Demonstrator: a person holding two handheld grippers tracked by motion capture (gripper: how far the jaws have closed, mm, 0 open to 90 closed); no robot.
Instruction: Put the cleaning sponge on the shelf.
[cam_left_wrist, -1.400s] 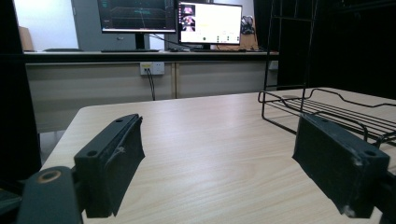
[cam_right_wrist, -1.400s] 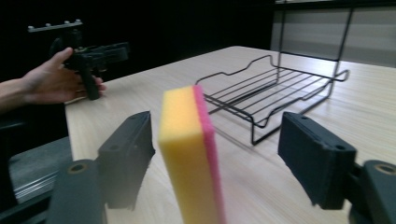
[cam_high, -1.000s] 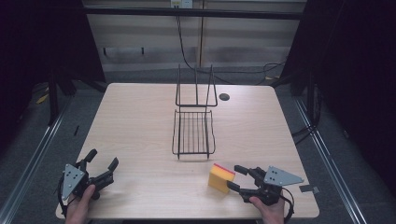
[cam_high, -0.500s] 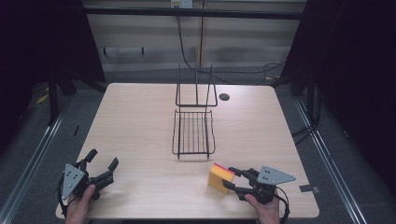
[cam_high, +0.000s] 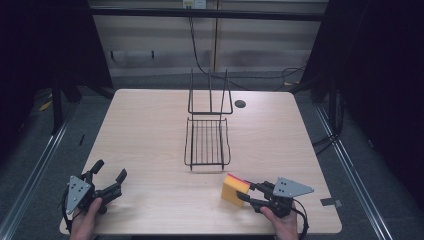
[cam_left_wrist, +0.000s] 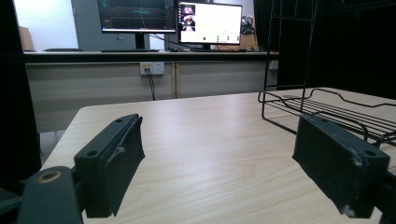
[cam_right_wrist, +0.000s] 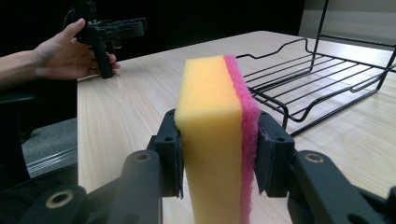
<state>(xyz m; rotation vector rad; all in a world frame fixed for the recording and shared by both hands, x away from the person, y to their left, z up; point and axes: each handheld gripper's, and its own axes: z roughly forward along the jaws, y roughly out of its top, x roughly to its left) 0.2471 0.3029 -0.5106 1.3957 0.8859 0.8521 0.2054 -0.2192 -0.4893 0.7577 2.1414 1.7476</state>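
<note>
Right hand-held gripper (cam_right_wrist: 217, 154) clamped on upright sponge (cam_right_wrist: 215, 135), left hand-held gripper (cam_high: 107, 180) spread wide, empty, wire rack (cam_high: 207, 142) mid-surface (cam_high: 145, 130)

The sponge (cam_right_wrist: 217, 140) is orange-yellow with a bright pink layer down one side (the pink shows as a thin red edge from the high view). Both the left hand-held gripper (cam_high: 107, 177) and the right hand-held gripper (cam_high: 243, 193) are black, each topped with a grey plate. The wire rack (cam_high: 207, 142) is black, and the counter (cam_high: 145, 130) is pale wood grain.
</note>
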